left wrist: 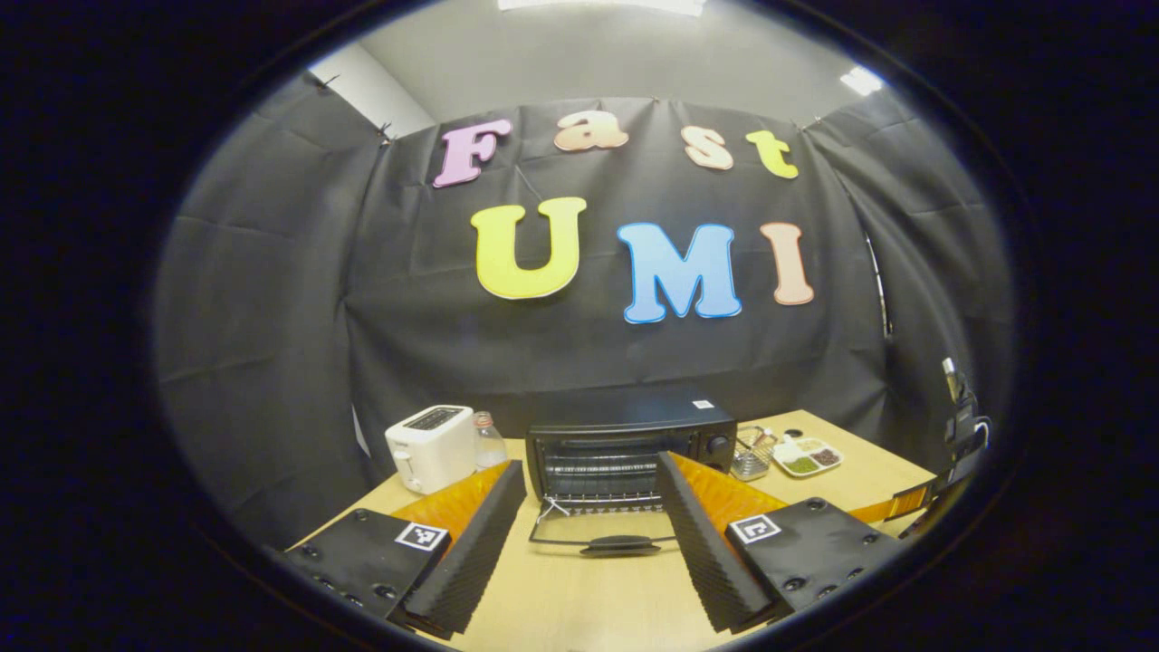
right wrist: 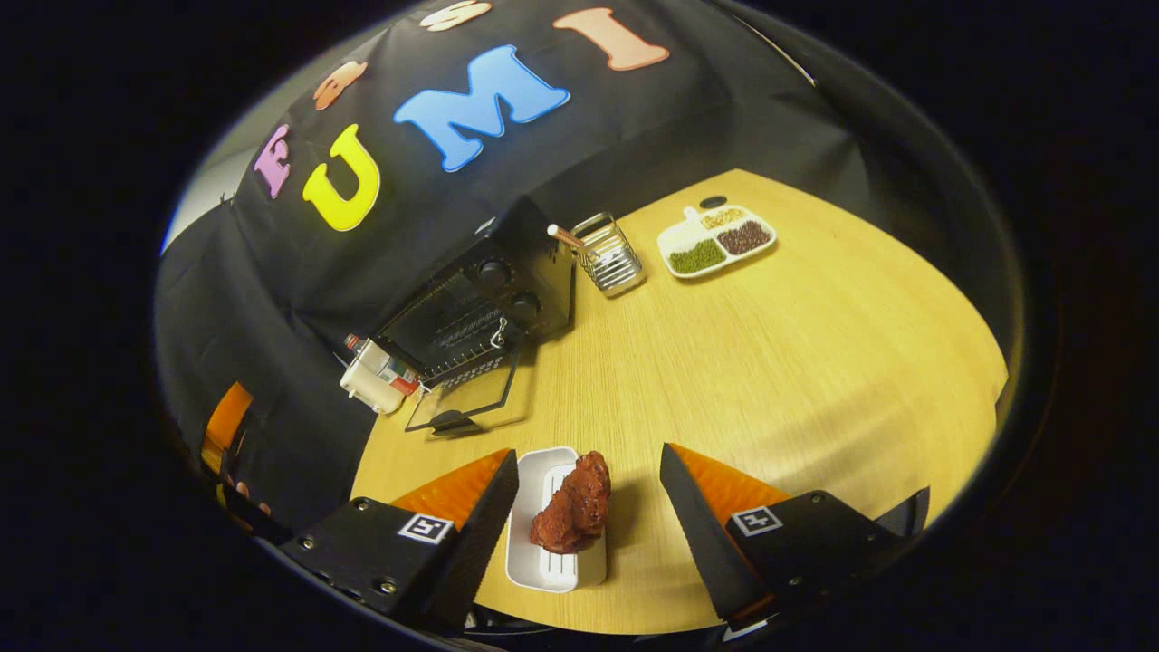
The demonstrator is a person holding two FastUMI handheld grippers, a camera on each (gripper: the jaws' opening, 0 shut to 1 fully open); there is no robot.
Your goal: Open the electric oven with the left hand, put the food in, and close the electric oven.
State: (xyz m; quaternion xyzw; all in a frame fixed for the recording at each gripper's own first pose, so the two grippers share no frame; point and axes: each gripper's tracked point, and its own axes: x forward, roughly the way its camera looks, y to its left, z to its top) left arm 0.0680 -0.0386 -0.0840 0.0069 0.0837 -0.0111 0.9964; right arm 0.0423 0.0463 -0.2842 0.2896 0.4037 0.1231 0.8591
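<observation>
One food piece [right wrist: 572,507] lengthwise on tray [right wrist: 543,566], upper end toward oven [right wrist: 475,303].

Oven [left wrist: 629,433] mouth open; dropped door [left wrist: 605,534] fronts it; utensil rack [left wrist: 751,455] beside.

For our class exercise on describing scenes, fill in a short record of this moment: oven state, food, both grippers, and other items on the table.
oven: black electric oven, glass door folded down open
food: reddish-brown piece of meat on a white rectangular tray, outside the oven
left gripper: jaws open, empty, facing the oven
right gripper: jaws open either side of the meat, not touching
other items: white toaster, wire basket, white divided dish, wooden table
</observation>
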